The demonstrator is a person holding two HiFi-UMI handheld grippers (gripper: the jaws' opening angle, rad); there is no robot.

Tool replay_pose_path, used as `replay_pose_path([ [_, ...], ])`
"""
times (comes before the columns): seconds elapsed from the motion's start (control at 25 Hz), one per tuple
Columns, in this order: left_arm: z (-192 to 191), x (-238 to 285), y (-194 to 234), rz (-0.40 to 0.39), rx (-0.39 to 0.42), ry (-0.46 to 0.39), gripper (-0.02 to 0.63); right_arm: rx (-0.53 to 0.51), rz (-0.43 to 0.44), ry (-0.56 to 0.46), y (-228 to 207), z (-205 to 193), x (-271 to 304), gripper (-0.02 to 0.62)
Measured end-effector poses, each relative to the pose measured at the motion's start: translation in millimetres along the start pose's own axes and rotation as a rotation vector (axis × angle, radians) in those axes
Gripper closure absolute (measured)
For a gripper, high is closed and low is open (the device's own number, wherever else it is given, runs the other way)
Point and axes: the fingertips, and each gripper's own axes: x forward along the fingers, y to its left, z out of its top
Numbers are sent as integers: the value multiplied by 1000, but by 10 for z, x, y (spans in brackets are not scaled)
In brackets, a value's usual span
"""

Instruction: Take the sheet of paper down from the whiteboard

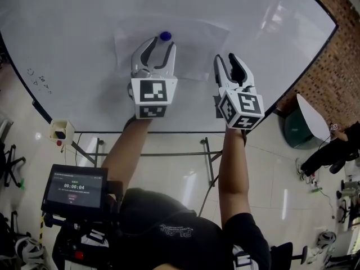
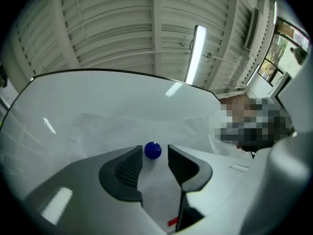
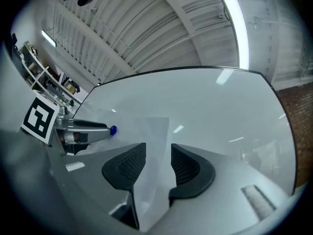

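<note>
In the head view, the sheet of paper (image 1: 188,41) lies flat on the whiteboard (image 1: 73,32), pinned by a blue magnet (image 1: 165,36). In the left gripper view, our left gripper (image 2: 154,155) flanks the magnet with its jaws slightly apart. In the right gripper view, our right gripper (image 3: 157,156) stands narrowly parted and empty. We judge the paper light and limp, best pinched at an edge. Its white edges barely show.

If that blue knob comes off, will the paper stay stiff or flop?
Probably floppy: the paper looks thin, barely showing against the whiteboard. Likely very light, since one small blue knob seems to hold it. It may slide down the glossy board.
</note>
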Motion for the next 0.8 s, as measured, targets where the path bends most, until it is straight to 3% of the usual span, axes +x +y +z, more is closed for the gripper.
replay_pose_path([
  [0.48, 135, -7, 140, 74, -29, -33, 468, -74, 60, -10, 83, 373, 257, 394],
  [0.8, 169, -28, 207, 118, -16, -48, 482, -104, 101, -2, 206, 477, 334, 416],
])
